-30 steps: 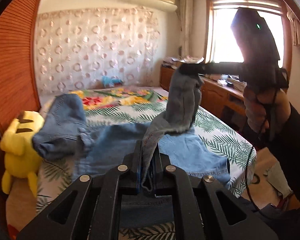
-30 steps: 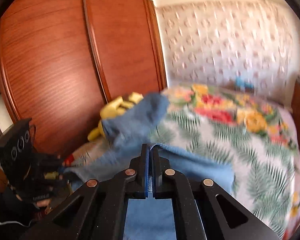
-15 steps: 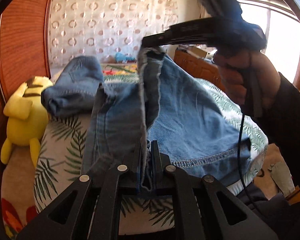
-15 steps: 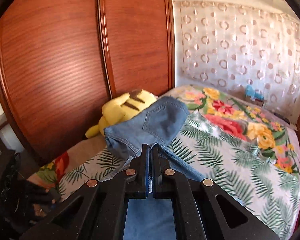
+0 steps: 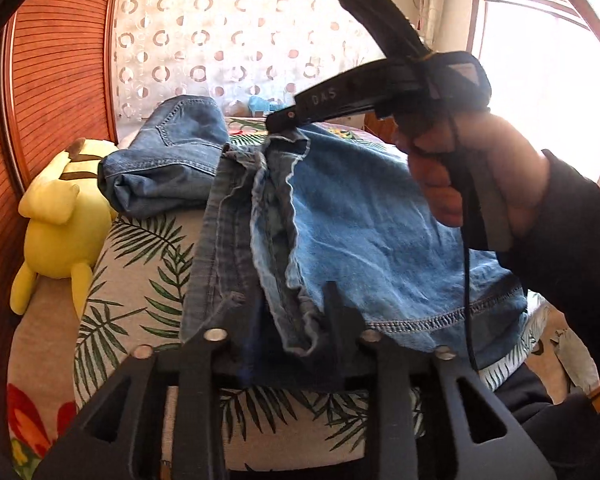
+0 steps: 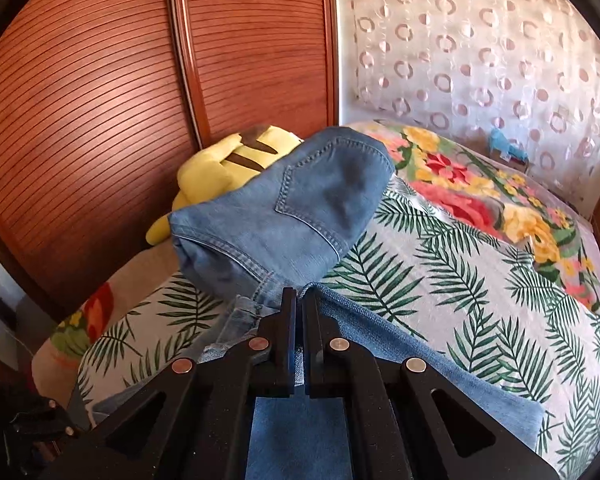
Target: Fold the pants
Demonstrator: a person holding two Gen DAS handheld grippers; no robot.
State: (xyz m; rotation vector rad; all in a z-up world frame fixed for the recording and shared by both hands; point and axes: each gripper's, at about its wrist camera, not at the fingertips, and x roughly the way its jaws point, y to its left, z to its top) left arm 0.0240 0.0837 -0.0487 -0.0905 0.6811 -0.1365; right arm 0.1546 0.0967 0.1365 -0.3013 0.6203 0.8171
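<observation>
Left wrist: left claw [image 5: 284, 308] just opening, jeans [image 5: 380, 232] between its jaws.

A reddish slatted wardrobe [image 6: 100, 120] stands beside the bed [image 6: 440, 264]; behind the bed hangs a circle-patterned curtain [image 5: 228, 40], with a sunlit window [image 5: 540, 80] nearby.

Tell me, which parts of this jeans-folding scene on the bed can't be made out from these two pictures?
- Left view: the near hem of the jeans is hidden behind the left claw, whose jaws have just been opening around it.
- Left view: the window is washed out by glare.
- Right view: where the right claw pinches the denim is hidden by its own jaws.
- Right view: the yellow plush toy is half hidden behind the bunched jeans.
</observation>
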